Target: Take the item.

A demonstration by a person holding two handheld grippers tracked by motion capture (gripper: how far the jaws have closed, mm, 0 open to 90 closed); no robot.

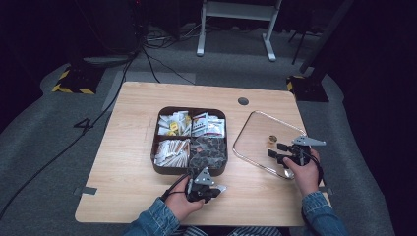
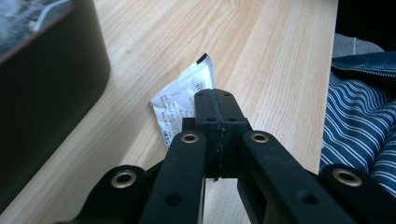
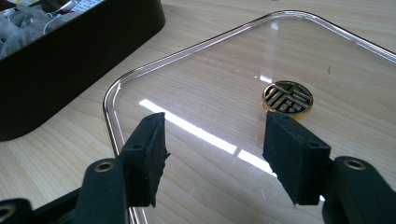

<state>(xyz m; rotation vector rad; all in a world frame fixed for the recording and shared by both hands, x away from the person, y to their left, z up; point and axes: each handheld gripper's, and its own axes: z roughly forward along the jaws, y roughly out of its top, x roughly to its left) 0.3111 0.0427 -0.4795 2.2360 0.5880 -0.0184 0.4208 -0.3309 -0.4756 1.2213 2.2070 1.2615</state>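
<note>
A: Sachet (image 2: 180, 105) first: we have it pinched in the left gripper (image 1: 210, 191), jaws pressed tight together on one edge, so the white packet sticks out flat past the tips, low over the wooden table (image 1: 128, 162) at our near edge.

B: And just beside the dark tray (image 1: 158, 167), close to its near wall. We judge it is on its way into one of the four compartments, since those already hold packets sorted by kind.

A: We cannot read the print well enough to say which compartment matches. The edge grip seems chosen because the packet is thin and limp; a hold in the middle would fold it.

B: Our right gripper (image 3: 212, 154) is another matter. Its jaws stand wide apart with nothing between them, hovering above the near part of the clear lid (image 3: 327, 60).

A: The lid lies flat on the table to the right of the tray, well off it, which keeps the compartments reachable. Its gold knob (image 3: 287, 97) sits beyond the right jaw tip.

B: So we judge the right hand is waiting by the knob to lift the lid back once the packet is in.
</note>
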